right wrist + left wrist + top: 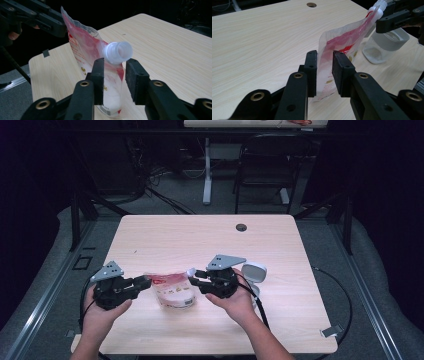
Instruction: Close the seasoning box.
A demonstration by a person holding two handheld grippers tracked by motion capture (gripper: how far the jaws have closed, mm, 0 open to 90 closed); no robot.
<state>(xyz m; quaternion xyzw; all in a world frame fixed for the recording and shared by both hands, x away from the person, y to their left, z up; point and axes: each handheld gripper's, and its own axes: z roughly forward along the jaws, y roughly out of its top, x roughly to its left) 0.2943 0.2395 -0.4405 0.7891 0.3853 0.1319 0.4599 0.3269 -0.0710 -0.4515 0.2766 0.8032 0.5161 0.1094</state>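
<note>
A red-and-white spouted pouch [171,289] stands on edge on the light wooden table [200,237], stretched between my two grippers. My left gripper [146,282] is shut on the pouch's flat end; its pads press both faces of the film [325,70]. My right gripper [192,276] is at the other end. The white spout [117,52] sits at its pad tips, one pad [99,75] to each side, and I see no squeeze on it. From the left gripper view the right gripper [384,12] shows at the top right, by the spout [380,5].
A clear plastic jar [254,272] holding a little white powder [374,52] stands just right of my right hand. A cable hole [241,227] is near the table's far edge. A chair [265,165] and a desk leg stand beyond the table.
</note>
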